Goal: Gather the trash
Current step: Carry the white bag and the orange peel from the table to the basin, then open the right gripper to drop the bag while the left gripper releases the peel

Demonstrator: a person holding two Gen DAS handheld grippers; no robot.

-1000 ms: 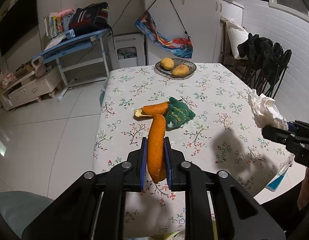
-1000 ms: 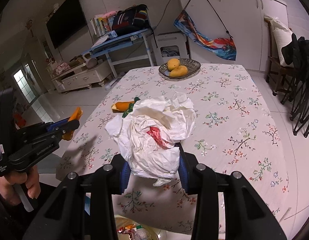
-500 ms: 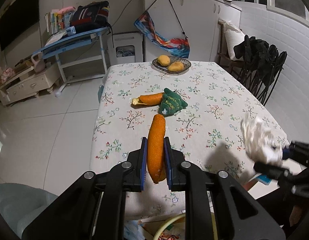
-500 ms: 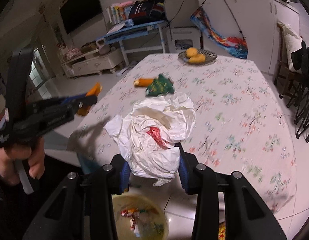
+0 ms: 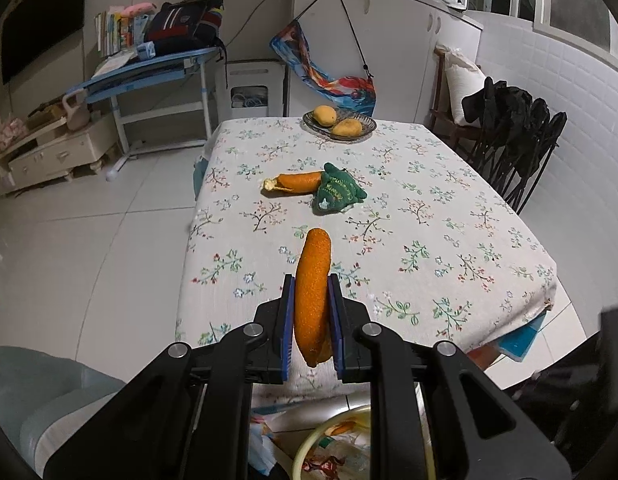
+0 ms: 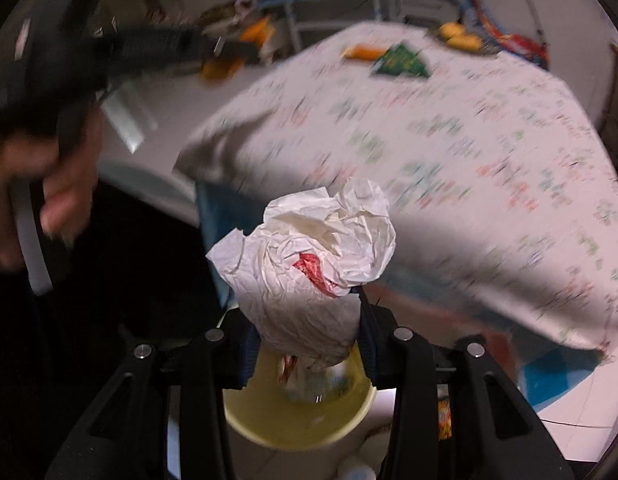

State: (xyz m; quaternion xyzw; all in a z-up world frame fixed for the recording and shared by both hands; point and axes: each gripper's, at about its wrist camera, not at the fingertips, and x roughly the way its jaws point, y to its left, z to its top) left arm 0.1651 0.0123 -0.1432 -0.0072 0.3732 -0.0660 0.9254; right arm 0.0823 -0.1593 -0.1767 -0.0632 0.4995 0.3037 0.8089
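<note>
Crumpled white paper wad [image 6: 309, 264], pinched in the right claw [image 6: 305, 344], hangs directly above the yellow bin [image 6: 269, 420], beyond the tabletop [image 6: 449, 160] edge. Orange peel [image 5: 313, 296], pinched in the left claw [image 5: 311, 320], sits above the tabletop's near edge. Release is best made only once centred over the bin, 1 item at a time.

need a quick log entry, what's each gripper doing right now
left gripper: shut on long orange peel
right gripper: shut on crumpled white paper wad
</note>
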